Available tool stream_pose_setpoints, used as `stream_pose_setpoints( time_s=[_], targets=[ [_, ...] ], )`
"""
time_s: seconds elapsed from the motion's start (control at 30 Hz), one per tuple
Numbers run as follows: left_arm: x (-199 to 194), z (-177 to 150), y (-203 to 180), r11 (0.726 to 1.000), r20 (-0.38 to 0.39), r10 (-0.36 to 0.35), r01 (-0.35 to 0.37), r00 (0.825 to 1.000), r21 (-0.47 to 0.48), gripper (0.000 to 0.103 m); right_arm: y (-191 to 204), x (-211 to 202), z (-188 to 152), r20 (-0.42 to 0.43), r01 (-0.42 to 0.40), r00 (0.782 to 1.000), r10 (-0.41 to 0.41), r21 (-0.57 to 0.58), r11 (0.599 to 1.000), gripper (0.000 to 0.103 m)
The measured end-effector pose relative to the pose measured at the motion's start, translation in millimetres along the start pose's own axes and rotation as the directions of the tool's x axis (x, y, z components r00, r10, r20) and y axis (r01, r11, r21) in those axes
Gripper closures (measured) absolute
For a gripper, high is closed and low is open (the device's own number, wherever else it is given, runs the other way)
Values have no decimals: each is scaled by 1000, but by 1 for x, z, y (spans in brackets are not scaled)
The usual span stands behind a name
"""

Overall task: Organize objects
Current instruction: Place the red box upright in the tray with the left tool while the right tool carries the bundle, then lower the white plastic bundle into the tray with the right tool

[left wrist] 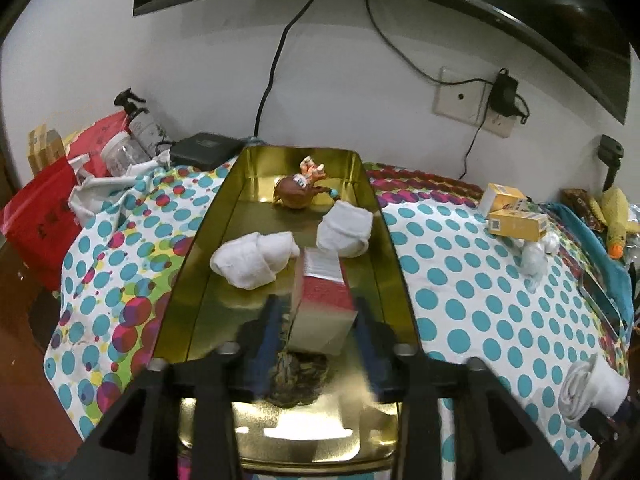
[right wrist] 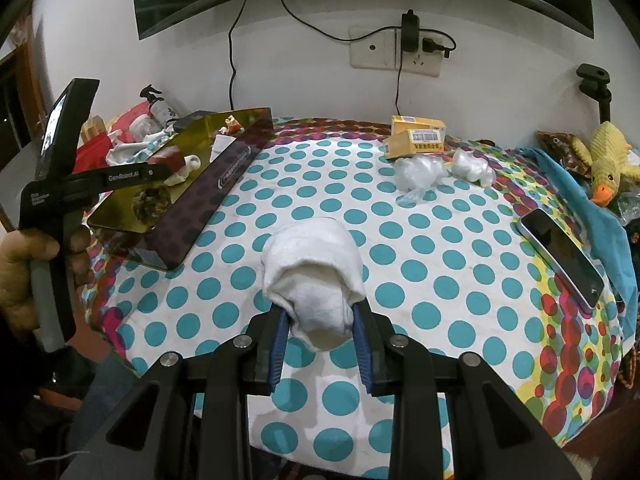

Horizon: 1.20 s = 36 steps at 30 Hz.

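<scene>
We hold a rolled white sock bundle [right wrist: 316, 276] in our right tool [right wrist: 318, 322], whose blue pads are closed on the near end of it. The bundle is above the middle of the tabletop, toward its near edge, and we cannot tell if it touches the dotted cloth [right wrist: 440, 240]. It looks soft, light and springy, so we judge that it will give under the pads and not slip easily; taking it across the thick middle of the roll seems safest, because a loose fold could open.

At the left edge of the tabletop lies the gold metal tin [left wrist: 200, 248], long, shallow and shiny inside. In it we see two more white sock rolls [left wrist: 254, 260] [left wrist: 344, 234], a small box with a red top [left wrist: 326, 304], a brown toy figure [left wrist: 298, 192] at the far end, and a dark, rough clump [left wrist: 298, 376] at the near end. The box looks stiff and light, with flat sides good for gripping. Our left tool [left wrist: 316, 320] is over the tin with its pads on both sides of the box; the pads are blurred, and we cannot tell if they really press on it.

Toward the far right corner lie two yellow cartons [right wrist: 416, 140], crumpled clear plastic [right wrist: 420, 172], a phone [right wrist: 562, 256] and a plush duck [right wrist: 606, 164].
</scene>
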<state>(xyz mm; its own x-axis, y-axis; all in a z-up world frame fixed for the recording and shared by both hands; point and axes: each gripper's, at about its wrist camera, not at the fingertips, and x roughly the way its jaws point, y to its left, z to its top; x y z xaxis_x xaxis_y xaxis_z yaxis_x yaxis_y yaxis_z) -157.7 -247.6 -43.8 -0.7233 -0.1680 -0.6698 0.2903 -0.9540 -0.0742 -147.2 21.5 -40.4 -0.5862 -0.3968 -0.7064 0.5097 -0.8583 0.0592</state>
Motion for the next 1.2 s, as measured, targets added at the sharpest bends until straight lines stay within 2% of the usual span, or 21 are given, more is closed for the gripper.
stream_pose_setpoints(
  time_s=[0.07,0.17,0.27,0.37,0.47,0.57,0.77,1.03,1.2],
  targets=[
    [-8,-1,-1,999,27,-26,25,999,33,37,1,-1,0,2,0,1000,0,-4,1000,75],
    [-22,-3,-1,996,73,29,-35,997,77,36,5,2,0,-5,-1,1000,1,-9,1000,74],
    [-45,-15,13,999,111,7,-11,994,36,36,10,2,2,-2,-5,1000,5,-11,1000,74],
    [-61,-30,25,999,121,38,-39,992,10,36,19,4,7,1,-13,1000,13,-34,999,74],
    [-70,-42,34,998,105,51,-49,993,-29,36,30,9,16,4,-40,999,40,-39,998,74],
    [-73,-51,37,998,98,56,-54,994,-24,36,50,15,30,11,-57,998,59,-81,995,74],
    [-77,-54,43,998,99,49,-44,994,-46,36,94,33,67,15,-100,995,103,-129,987,74],
    [-71,-56,67,991,75,62,-52,995,-126,35,152,72,112,-1,-94,995,96,-204,974,74],
    [-65,-57,79,987,58,64,-55,996,-152,35,167,100,128,-38,-93,995,87,-212,973,74]
  ],
)
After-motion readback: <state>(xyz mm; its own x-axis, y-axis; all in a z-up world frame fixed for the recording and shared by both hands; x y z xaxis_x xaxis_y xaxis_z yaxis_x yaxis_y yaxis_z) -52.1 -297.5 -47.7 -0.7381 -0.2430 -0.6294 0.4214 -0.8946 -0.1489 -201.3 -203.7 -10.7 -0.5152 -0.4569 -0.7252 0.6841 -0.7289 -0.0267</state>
